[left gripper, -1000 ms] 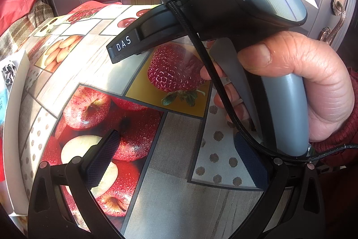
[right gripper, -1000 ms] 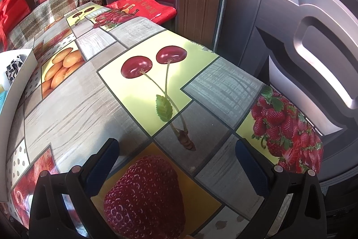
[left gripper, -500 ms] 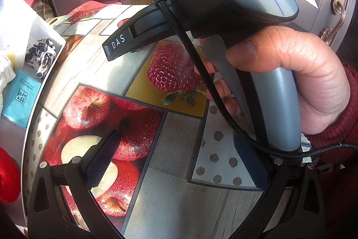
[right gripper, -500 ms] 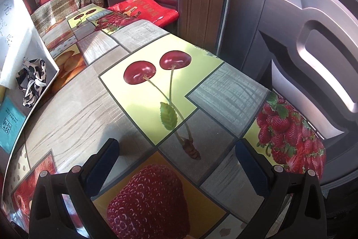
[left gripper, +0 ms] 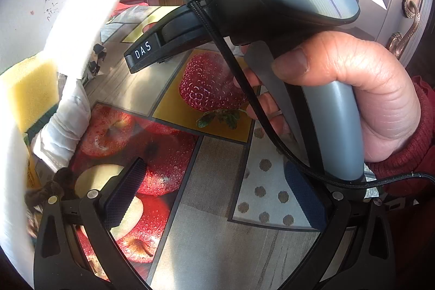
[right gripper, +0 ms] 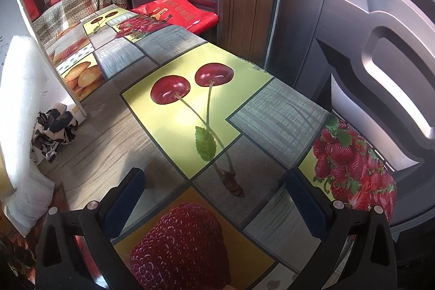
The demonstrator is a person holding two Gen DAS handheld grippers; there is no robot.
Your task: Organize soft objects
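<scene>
A white box [left gripper: 24, 18] is tipped on its side at the left, and soft things spill from it onto the fruit-print tablecloth [left gripper: 217, 173]: a yellow sponge [left gripper: 30, 89], a white cloth [left gripper: 68, 127], a black-and-white patterned cloth [right gripper: 54, 127] and a brown furry thing [left gripper: 46, 192]. My left gripper [left gripper: 214, 197] is open and empty over the apple print, right of the spill. My right gripper [right gripper: 214, 197] is open and empty over the strawberry print; its body [left gripper: 272, 7] and the hand holding it fill the left wrist view.
The white cloth [right gripper: 30, 197] also shows low left in the right wrist view. A metal door [right gripper: 380, 59] stands past the table's right edge. A red bag [right gripper: 176, 12] lies beyond the far edge, with red bags and a checked fabric [right gripper: 76, 4] at far left.
The white box has tipped over toward the table's middle and spilled its soft things onto the cloth. Both grippers stay open, almost in place.
</scene>
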